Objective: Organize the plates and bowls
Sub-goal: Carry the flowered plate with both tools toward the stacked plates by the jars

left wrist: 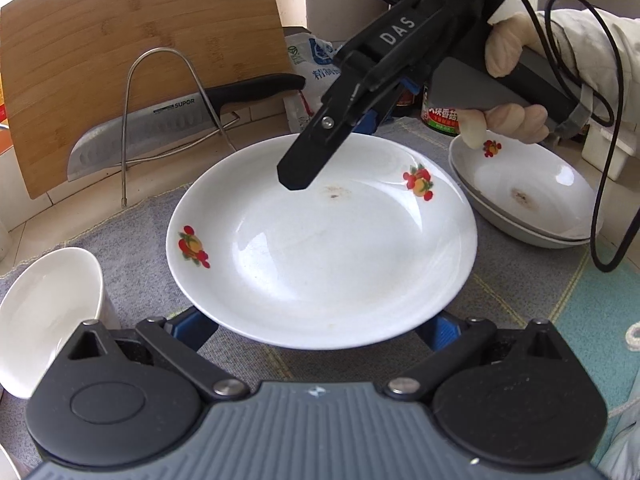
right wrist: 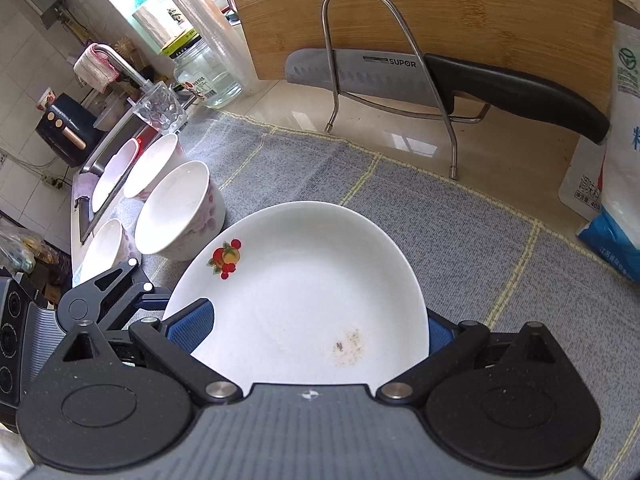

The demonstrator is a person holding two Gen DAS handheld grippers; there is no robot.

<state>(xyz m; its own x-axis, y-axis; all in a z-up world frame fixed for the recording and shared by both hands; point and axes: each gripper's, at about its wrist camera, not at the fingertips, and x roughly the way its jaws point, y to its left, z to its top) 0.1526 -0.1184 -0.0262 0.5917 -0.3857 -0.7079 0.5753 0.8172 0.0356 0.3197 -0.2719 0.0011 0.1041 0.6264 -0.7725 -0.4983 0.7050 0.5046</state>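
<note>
**Operator:** State the hold on the plate (left wrist: 320,240).

**Inspector:** It sits over the grey mat (right wrist: 460,216), just beside the second plate (left wrist: 528,196) and the bowls (right wrist: 176,208). The right gripper (right wrist: 316,328) has its jaws around the far rim, one blue pad above and one below; they appear clamped on it. The left gripper (left wrist: 320,330) has its blue pads at either side of the near rim, set wide. Whether they touch the plate, I cannot tell.

**Operator:** Principal risk?

**Inspector:** Slip. The glaze is smooth, and if only the right side bears the load, the plate can pivot out of the pads and drop onto the mat or strike the second plate.

**Operator:** Secondary risks?

**Inspector:** Three. A swing to the left can knock the bowls. A lift toward the rear can reach the knife (right wrist: 440,80) on its wire rack (right wrist: 384,60). The right gripper's cable (left wrist: 600,184) hangs over the second plate and can snag its rim.
</note>
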